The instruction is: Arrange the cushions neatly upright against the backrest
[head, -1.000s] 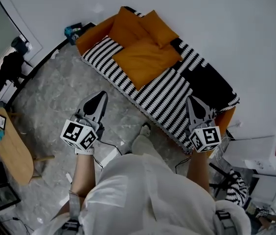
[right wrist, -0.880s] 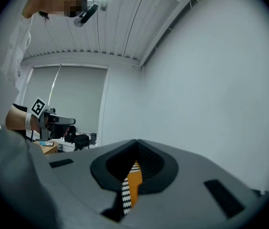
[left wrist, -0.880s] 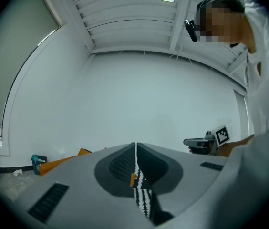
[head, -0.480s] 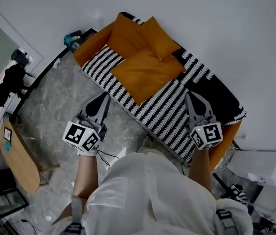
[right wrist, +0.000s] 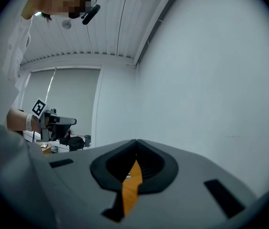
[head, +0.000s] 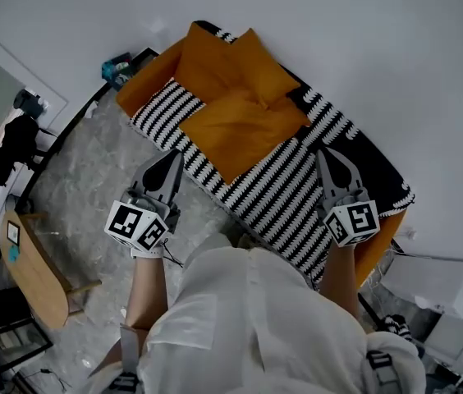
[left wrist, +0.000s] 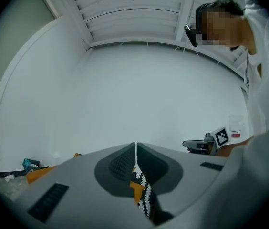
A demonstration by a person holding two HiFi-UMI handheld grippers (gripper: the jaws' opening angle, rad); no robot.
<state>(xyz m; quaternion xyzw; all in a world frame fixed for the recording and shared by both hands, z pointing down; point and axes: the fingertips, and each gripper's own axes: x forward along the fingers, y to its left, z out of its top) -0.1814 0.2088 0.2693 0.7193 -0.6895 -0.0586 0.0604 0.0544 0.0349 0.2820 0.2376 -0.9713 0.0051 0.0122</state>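
A sofa with a black-and-white striped cover [head: 277, 189] stands against the white wall. One big orange cushion [head: 240, 128] lies flat on the seat. Two more orange cushions [head: 207, 57] [head: 263, 66] lean at the backrest's left end. My left gripper [head: 171, 158] hovers over the floor just before the sofa's front edge, shut and empty [left wrist: 135, 148]. My right gripper [head: 327, 154] hangs above the striped seat to the right of the flat cushion, also shut with nothing in it [right wrist: 136, 145]. Orange and striped fabric shows below the closed jaws in both gripper views.
A wooden side table [head: 33, 271] stands on the grey marbled floor at the left, with dark gear [head: 3, 148] behind it. A teal object [head: 116, 62] sits by the sofa's left arm. White boxes [head: 433, 279] lie at the right. A cable [head: 184, 257] runs near the person's feet.
The person has stepped closer to the sofa. The right gripper has moved over the seat; the left has edged toward the front edge. Both stay shut.
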